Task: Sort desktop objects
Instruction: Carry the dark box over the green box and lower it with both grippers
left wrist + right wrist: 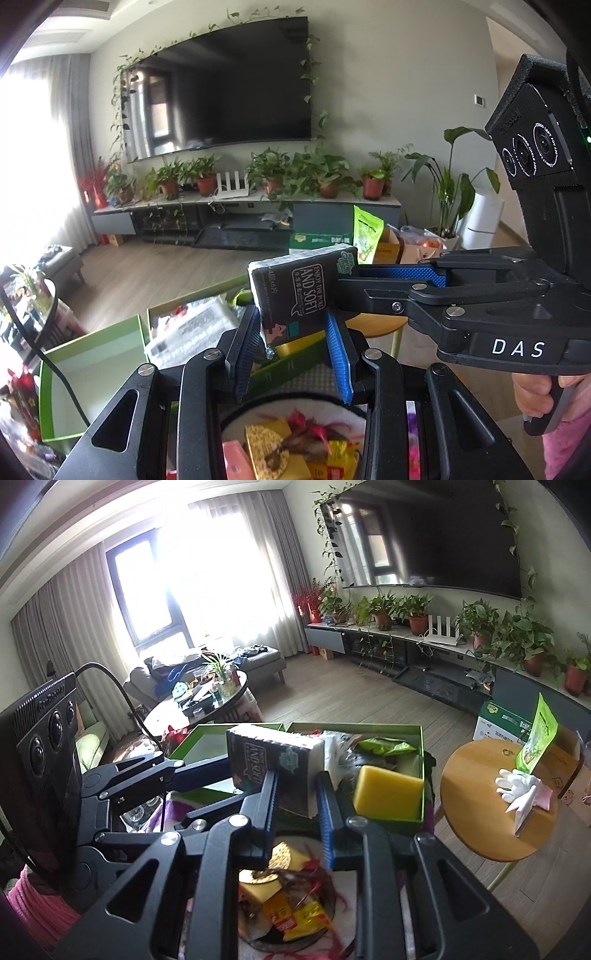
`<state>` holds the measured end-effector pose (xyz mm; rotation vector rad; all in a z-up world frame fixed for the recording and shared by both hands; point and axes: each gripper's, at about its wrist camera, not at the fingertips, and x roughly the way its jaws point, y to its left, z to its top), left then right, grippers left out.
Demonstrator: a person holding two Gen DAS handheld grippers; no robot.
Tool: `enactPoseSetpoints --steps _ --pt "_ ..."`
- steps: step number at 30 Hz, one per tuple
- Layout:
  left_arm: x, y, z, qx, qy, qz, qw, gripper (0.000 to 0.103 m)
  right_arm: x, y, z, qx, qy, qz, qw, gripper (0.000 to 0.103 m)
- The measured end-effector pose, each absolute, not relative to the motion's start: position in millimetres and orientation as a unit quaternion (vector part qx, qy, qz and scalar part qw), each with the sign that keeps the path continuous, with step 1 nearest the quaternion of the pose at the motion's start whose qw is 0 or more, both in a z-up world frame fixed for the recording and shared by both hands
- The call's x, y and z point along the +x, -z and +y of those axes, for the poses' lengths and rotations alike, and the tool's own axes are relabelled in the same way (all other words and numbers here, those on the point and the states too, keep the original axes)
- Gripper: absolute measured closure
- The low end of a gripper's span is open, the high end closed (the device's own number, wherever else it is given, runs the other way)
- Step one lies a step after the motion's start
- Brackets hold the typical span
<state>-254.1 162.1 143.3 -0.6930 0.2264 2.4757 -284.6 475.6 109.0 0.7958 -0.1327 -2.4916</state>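
Observation:
A dark tissue pack (295, 291) printed "AND SOFT" is held in the air above the desk. My left gripper (293, 354) stands around its lower end, the left pad touching and the right pad (338, 350) a little apart. My right gripper (354, 280) comes in from the right and clamps the pack's right end. In the right wrist view the pack (273, 764) sits between the right gripper's (299, 805) blue pads, and the left gripper (192, 771) reaches it from the left.
Green open boxes (391, 823) hold a yellow sponge (386, 792) and packets. A bowl of wrapped snacks (291, 904) lies below the grippers. A round wooden stool (480, 823) with white gloves (521, 790) stands right. An empty green box lid (88, 373) lies left.

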Motion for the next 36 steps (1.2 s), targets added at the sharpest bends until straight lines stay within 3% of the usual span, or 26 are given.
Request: enactPoseSetpoints --steps 36 --pt "-392 -86 195 -0.335 -0.903 0.081 0.258 0.067 -436 -51 491 0.349 0.899 -0.063 0.257 0.081"
